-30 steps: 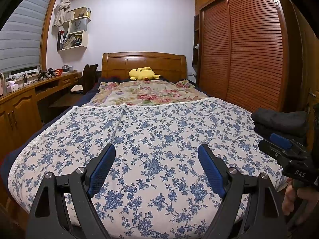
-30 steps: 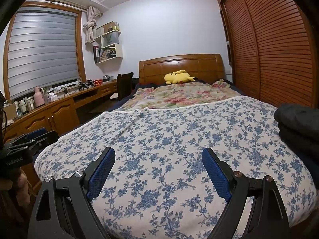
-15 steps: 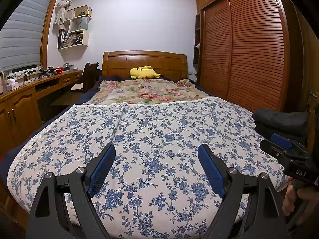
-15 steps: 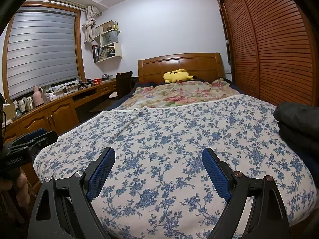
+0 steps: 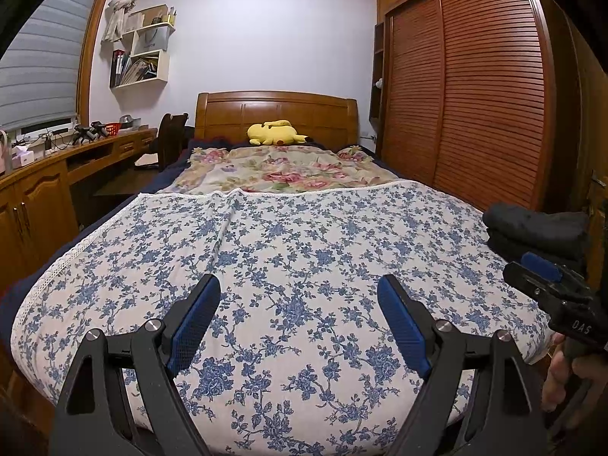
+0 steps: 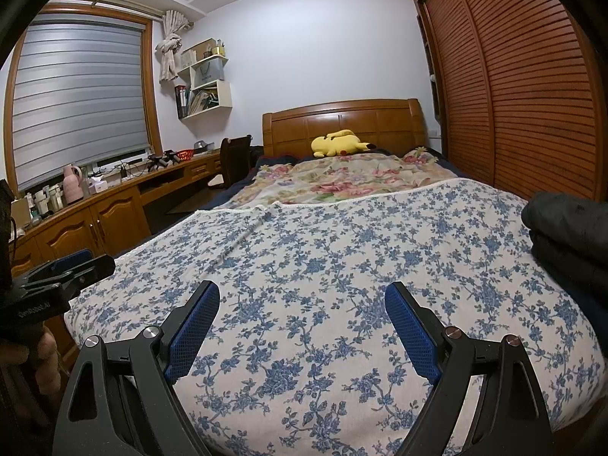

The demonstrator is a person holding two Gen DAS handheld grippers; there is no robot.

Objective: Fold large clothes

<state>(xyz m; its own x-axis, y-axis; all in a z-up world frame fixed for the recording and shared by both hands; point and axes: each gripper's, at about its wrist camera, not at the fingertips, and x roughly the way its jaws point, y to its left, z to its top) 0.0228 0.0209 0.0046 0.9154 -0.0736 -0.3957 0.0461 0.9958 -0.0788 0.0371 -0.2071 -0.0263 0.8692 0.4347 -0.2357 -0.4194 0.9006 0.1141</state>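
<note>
Two grippers hang over the near end of the bed, both with jaws spread wide and nothing between the blue pads. The left gripper [image 5: 298, 296] points across the blue-flowered bedspread [image 5: 304, 250], its fingers above the cloth and apart from it. The right gripper [image 6: 302, 304] is likewise released, held above the same spread. In the left wrist view the right gripper shows at the right edge with a hand [image 5: 558, 376] wrapped round its handle; in the right wrist view the left gripper appears at the left edge, gripped by the other hand [image 6: 41, 353].

Just beyond, on the right side of the bed near its edge, lies a stack of dark clothes [image 5: 535, 231], already folded and piled, resting on the bedspread. No garment lies between either pair of jaws.

Farther up, the blue-flowered spread ends in a white lace border, and a pink-flowered quilt [image 5: 281, 171] covers the rest of the mattress. A yellow plush toy [image 5: 273, 133] lies at the head, against the wooden headboard [image 5: 277, 110].

Along the left wall runs a wooden desk [image 6: 114, 197] with small items on top, under a window with a grey blind [image 6: 76, 102]. White shelves [image 5: 144, 53] hang on the far wall. A slatted wardrobe [image 5: 475, 87] fills the right side.
</note>
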